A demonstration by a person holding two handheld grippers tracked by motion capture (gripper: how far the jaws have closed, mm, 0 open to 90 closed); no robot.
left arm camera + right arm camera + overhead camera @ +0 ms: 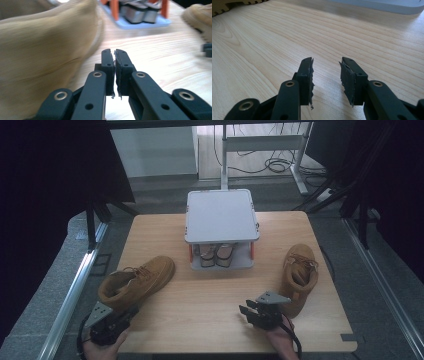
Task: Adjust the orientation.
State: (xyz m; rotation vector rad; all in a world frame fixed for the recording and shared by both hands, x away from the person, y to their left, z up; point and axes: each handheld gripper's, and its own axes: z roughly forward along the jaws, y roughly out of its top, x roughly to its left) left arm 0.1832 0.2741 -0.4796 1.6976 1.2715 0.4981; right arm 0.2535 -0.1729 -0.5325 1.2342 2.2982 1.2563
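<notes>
High view overlooks table [210, 290]; gripper views skim it closely.

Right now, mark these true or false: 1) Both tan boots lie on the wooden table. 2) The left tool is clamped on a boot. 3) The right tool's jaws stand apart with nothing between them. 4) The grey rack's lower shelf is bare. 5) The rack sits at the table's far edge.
1) True: the left boot and the right boot both rest on the table.
2) False: the left tool has its jaws all but together with nothing between them; the boot lies beside it.
3) True: the right tool is open over bare wood.
4) False: the rack holds a pair of shoes on its lower shelf.
5) True.
</notes>
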